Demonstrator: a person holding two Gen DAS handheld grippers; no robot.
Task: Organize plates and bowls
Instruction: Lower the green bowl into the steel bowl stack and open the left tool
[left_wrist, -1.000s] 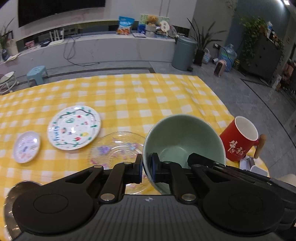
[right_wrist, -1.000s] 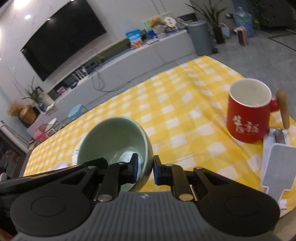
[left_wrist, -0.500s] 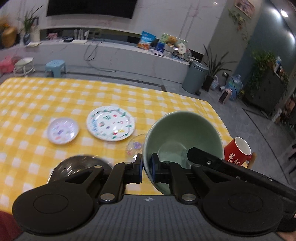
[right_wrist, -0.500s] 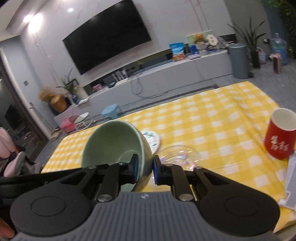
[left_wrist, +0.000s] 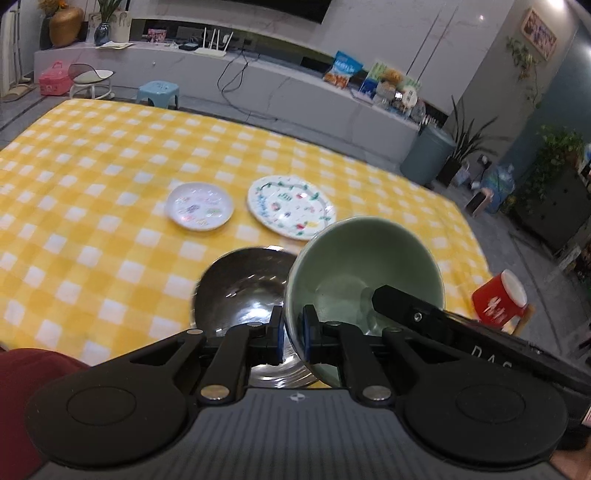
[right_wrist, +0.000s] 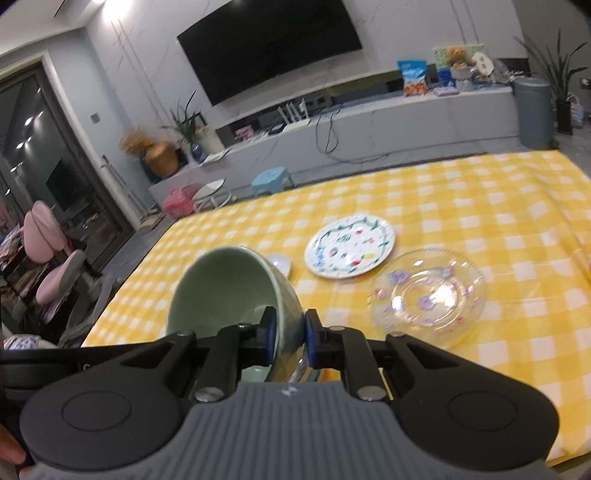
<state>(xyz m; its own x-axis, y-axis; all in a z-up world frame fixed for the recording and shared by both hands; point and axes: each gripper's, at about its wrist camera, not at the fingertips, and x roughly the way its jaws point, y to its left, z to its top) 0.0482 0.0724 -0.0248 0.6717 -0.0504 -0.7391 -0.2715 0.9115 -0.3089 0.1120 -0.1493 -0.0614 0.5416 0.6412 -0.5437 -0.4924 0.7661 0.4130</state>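
Green bowl carried on two grippers, above steel bowl.

Left wrist view: left gripper (left_wrist: 292, 339) clamped on the pale green ceramic bowl (left_wrist: 364, 275) rim; bowl airborne, tilted, directly right of and overlapping the shiny steel bowl (left_wrist: 240, 291) on the yellow checked tablecloth (left_wrist: 92, 177).
Right wrist view: right gripper (right_wrist: 289, 339) clamped on the opposite rim; clear glass plate (right_wrist: 428, 295) lies right.

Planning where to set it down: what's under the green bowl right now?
The green bowl, gripped at its rim by both tools, left tool and right tool, hangs over the steel bowl, whose right part it hides. The tablecloth directly beneath isn't visible.
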